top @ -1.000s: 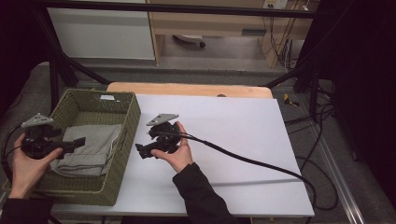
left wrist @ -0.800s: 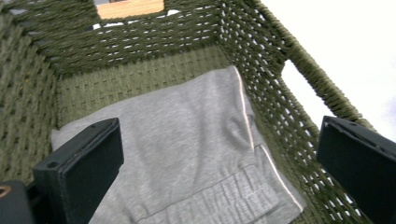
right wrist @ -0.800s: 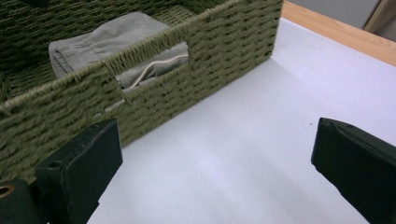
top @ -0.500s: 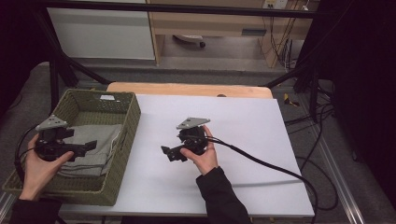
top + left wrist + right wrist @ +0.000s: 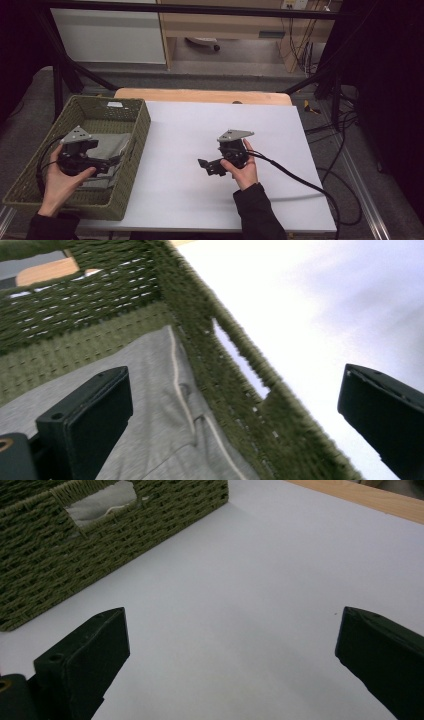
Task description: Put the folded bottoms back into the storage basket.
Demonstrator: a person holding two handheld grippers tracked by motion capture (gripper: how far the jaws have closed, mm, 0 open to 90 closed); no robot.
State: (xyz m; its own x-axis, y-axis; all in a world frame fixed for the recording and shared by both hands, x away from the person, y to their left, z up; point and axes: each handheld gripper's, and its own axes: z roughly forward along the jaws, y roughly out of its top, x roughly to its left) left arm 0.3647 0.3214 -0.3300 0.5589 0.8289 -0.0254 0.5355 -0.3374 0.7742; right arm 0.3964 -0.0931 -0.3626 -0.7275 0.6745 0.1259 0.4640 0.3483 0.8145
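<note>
- the grey cloth (image 5: 107, 150) is lying crumpled in the bottom of the green woven basket (image 5: 142, 122), which sits at the left end of the white table (image 5: 210, 125)
- in the left gripper view the cloth (image 5: 130, 405) has a pale seam running down it and it lies right up against the basket wall (image 5: 235, 390)
- the left gripper (image 5: 114, 161) is over the basket, just above the cloth, jaws spread wide with nothing between them; one jaw sits over the cloth and the other out past the basket wall over the table
- the right gripper (image 5: 204, 165) is out over the bare middle of the table, well apart from the basket, pointing toward it
- its jaws are spread wide too and hold nothing; the right gripper view has the basket side (image 5: 100, 545) with cloth peeking through the handle cutout (image 5: 102, 502)
- a black cable (image 5: 300, 177) trails from the right gripper across the table to the right edge
- a strip of wooden board (image 5: 200, 95) runs along the far edge of the table
</note>
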